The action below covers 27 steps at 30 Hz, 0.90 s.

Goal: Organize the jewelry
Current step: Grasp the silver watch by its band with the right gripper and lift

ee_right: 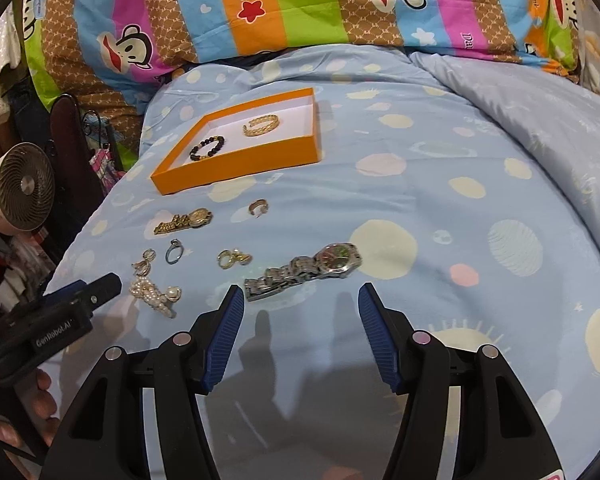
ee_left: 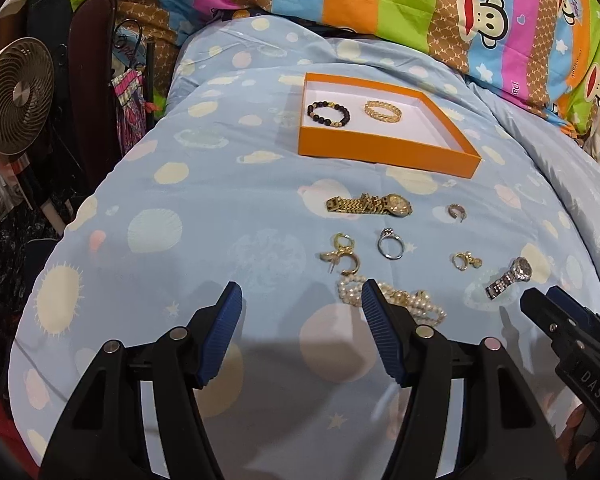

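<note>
Both grippers hang low over the bed, jaws about half open and gripping nothing: the left gripper (ee_left: pixel 302 300) with its right pad over the near end of the pearl bracelet (ee_left: pixel 392 300), the right gripper (ee_right: pixel 301 300) just short of the silver watch (ee_right: pixel 304 270), which lies across the gap ahead of its tips. Blue quilt (ee_right: pixel 440 208) spreads wide and bare to the right of the watch. Beyond the loose pieces sits the orange tray (ee_left: pixel 384 152), holding 2 bracelets, 1 of dark beads (ee_left: pixel 329 114) and 1 gold (ee_left: pixel 383 111), with white floor free on its right half. Between tray and grippers lie the gold watch (ee_left: pixel 370 204), a silver ring (ee_left: pixel 390 243), gold earrings (ee_left: pixel 340 256) and 2 smaller pieces, all apart
</note>
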{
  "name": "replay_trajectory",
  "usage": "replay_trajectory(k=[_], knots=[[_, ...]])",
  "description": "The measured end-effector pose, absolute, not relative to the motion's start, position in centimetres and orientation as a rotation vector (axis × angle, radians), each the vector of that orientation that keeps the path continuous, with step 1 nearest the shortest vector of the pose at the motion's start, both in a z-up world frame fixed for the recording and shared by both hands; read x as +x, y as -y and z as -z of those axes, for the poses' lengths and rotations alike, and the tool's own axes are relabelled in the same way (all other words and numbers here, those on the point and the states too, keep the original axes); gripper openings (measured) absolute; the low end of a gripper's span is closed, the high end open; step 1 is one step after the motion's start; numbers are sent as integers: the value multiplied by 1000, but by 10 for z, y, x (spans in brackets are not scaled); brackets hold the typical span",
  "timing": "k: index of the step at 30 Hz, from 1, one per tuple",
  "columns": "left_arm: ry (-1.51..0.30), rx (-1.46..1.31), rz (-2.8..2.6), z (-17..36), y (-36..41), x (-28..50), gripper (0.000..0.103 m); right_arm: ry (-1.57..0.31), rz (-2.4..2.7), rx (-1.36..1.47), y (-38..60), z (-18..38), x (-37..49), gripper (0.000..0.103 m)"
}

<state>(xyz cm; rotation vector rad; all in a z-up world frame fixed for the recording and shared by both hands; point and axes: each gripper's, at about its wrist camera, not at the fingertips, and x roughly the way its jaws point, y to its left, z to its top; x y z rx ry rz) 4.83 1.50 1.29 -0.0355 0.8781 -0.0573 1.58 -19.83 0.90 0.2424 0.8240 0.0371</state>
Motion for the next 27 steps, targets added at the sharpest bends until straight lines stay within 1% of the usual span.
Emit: replay_trajectory(k=[5, 10, 16, 18, 21, 22, 23, 24, 26, 27], knots=[[-885, -52, 45, -10, -24, 47, 60, -872, -27, 319, 196, -1, 26, 56], [-895, -63, 39, -6, -29, 47, 60, -879, 27, 347, 195, 0, 36, 56], [-896, -65, 48, -4, -30, 47, 60, -876, 107, 316, 191, -1, 53, 56], [-898, -67, 53, -4, -31, 48, 60, -877, 133, 290, 190, -1, 58, 53], [-905, -79, 58, -2, -33, 49, 60, -882, 160, 247, 190, 0, 65, 45], [-906, -82, 59, -2, -33, 49, 60, -884, 166, 238, 190, 0, 66, 40], [-907, -85, 62, -2, -33, 49, 60, -884, 172, 230, 190, 1, 67, 32], [-910, -86, 67, -2, -33, 49, 60, -884, 174, 225, 191, 1, 68, 29], [-922, -90, 89, -3, -31, 49, 60, -886, 162, 225, 194, 1, 66, 15], [-927, -94, 98, -3, -29, 49, 60, -887, 157, 222, 194, 1, 65, 14]])
